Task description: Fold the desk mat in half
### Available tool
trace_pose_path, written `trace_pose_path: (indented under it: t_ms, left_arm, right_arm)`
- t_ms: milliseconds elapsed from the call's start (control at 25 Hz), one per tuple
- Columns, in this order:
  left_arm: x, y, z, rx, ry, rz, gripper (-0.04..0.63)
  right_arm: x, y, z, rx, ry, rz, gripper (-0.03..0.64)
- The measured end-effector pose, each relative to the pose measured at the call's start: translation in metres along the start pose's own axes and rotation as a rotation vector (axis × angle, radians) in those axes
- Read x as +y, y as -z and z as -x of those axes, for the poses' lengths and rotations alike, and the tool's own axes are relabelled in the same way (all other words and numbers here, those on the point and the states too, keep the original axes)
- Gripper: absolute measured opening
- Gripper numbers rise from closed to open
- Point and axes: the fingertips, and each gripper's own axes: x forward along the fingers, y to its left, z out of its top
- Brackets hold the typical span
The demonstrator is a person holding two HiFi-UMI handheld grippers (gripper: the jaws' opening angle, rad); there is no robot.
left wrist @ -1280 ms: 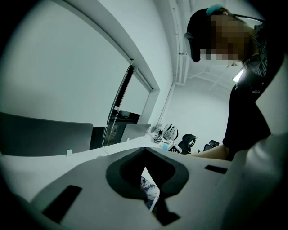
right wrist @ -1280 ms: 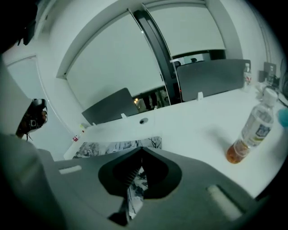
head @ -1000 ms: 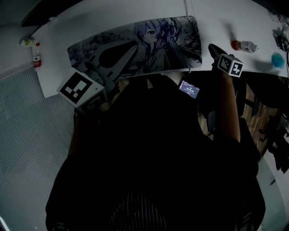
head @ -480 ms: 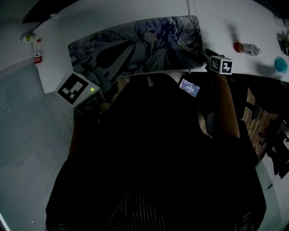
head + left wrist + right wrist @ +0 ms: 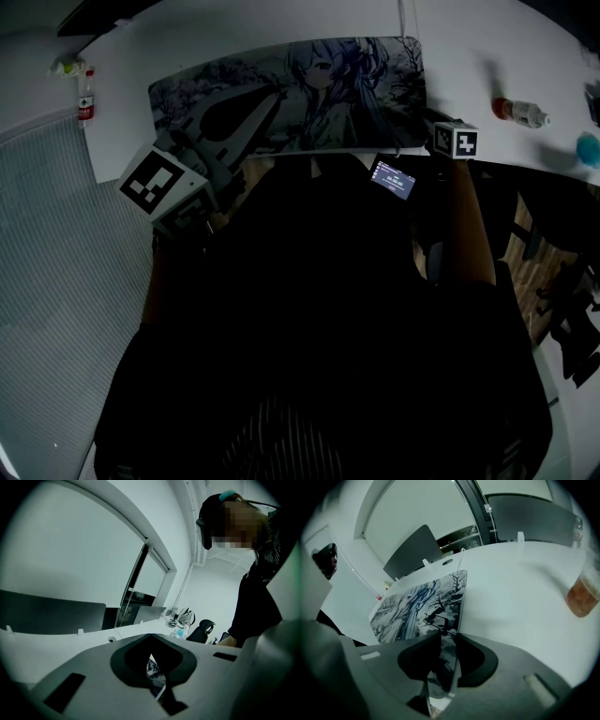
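Clamps near edge of anime-print desk mat (image 5: 281,94) tight in left gripper (image 5: 152,667) and right gripper (image 5: 443,653), partly behind dark torso (image 5: 319,309); to its right, bottle (image 5: 520,112) on desk (image 5: 469,47).

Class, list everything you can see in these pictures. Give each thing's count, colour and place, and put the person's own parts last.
desk: one, white, under everything else
desk mat: one, grey-blue printed picture, lying along the desk
bottle: one, clear with orange liquid, lying on the desk right of the mat
small bottle: one, red label, at the desk's left end
blue object: one, at the desk's right edge, too blurred to name
small screen: one, dark and lit, beside the right gripper
partition panels: two, grey, along the desk's far side
left gripper: one, grey, shut on the mat's near edge
right gripper: one, grey, shut on the mat's near right corner
clothing: dark, filling the lower head view
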Motion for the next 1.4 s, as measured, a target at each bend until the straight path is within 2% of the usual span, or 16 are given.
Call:
trace_pose_path:
  t_ms: [40, 80, 120, 440, 920, 1400]
  left_arm:
    - [0.001, 0.001, 0.001, 0.004, -0.003, -0.001, 0.006]
    - [0.002, 0.002, 0.002, 0.005, -0.004, -0.003, 0.006]
    - [0.003, 0.003, 0.003, 0.004, -0.003, -0.008, 0.006]
    - [0.005, 0.002, 0.005, -0.008, 0.009, -0.015, 0.006]
    - [-0.003, -0.002, 0.000, 0.001, 0.009, -0.028, 0.006]
    - [0.002, -0.001, 0.002, 0.005, -0.026, -0.007, 0.006]
  right_arm:
    - [0.005, 0.000, -0.002, 0.001, -0.020, -0.004, 0.085]
    - [0.007, -0.001, -0.003, -0.001, -0.028, 0.004, 0.029]
    - [0.008, -0.001, -0.004, -0.006, -0.034, 0.011, 0.009]
    - [0.031, -0.030, 0.019, -0.102, -0.118, -0.004, 0.009]
    - [0.065, -0.051, 0.031, -0.129, -0.249, 0.044, 0.009]
    - [0.084, -0.073, 0.041, -0.157, -0.330, 0.062, 0.009]
